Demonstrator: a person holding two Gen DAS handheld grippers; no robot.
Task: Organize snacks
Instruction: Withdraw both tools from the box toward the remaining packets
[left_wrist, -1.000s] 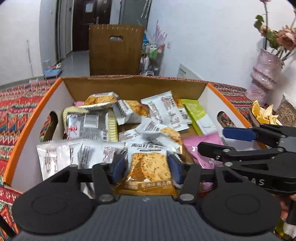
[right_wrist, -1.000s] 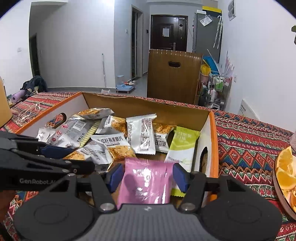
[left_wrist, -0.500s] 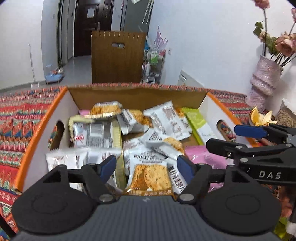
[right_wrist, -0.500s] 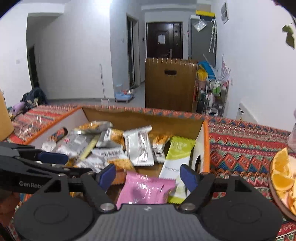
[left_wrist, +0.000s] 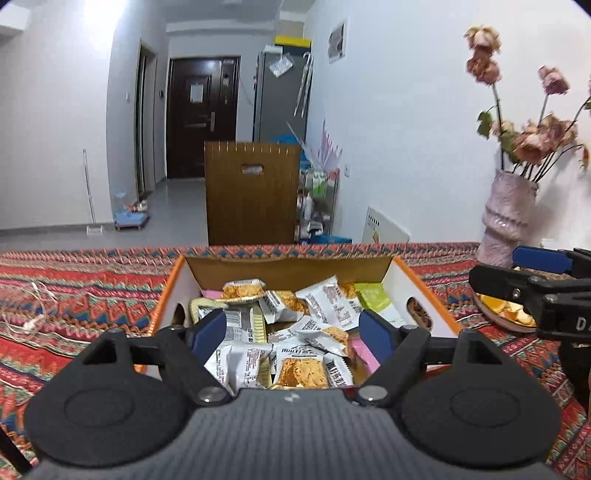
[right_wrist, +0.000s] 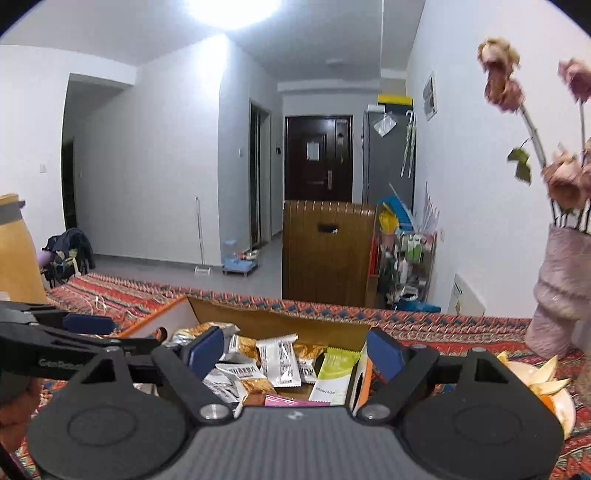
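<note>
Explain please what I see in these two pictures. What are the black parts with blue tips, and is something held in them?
There is no robot here. A person holds a hand tool in each hand; each tool has two fingers with blue pads and a wide-angle camera that looks forward along them. One picture comes from the left gripper, the other from the right gripper. Each view also catches the other tool at its edge.

Below them a cardboard box with orange edges stands on a patterned tablecloth. It is full of small snack packets, among them a green packet and a pink packet. A plate of orange slices and a vase of dried flowers stand on the right.

Both grippers hold nothing; their jaws are opening above the box.
</note>
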